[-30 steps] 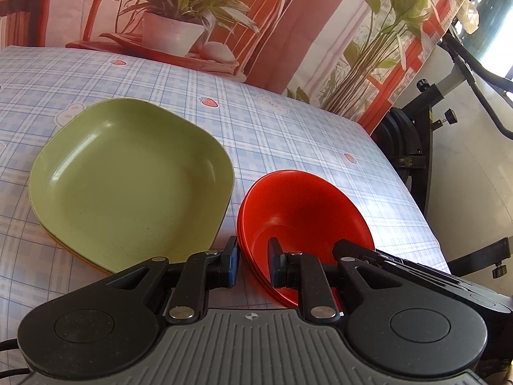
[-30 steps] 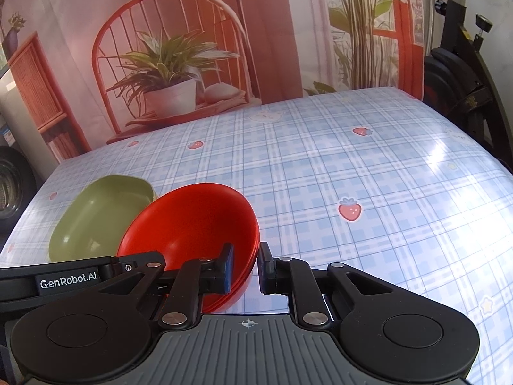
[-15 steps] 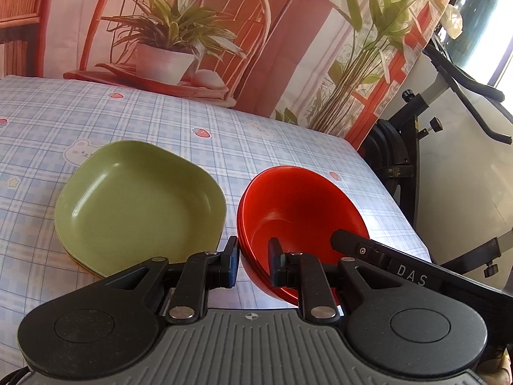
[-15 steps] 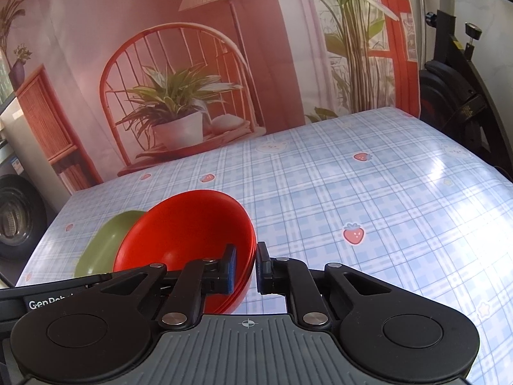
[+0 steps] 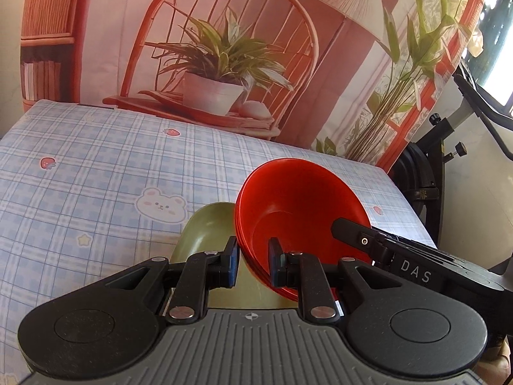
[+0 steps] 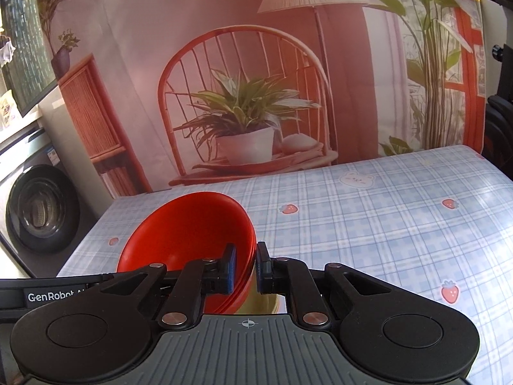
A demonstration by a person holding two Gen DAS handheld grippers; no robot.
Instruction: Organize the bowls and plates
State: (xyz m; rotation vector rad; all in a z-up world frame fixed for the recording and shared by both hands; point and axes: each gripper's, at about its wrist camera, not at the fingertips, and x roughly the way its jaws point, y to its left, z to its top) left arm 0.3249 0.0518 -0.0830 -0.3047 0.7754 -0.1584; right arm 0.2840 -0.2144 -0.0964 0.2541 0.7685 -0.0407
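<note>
A stack of red bowls is held in the air by both grippers, one on each side of its rim. My left gripper is shut on the near-left rim. My right gripper is shut on the right rim of the red bowls. The right gripper's body also shows in the left wrist view. A green plate lies on the table right below the bowls, mostly hidden by my fingers; a sliver of it shows in the right wrist view.
The table has a blue checked cloth with strawberries and bears. A printed backdrop hangs behind it. An exercise bike stands off the right edge, a washing machine off the left.
Both grippers have lifted the red bowls and carried them left over the green plate, which now lies below and is mostly hidden. Both views tilted upward.
</note>
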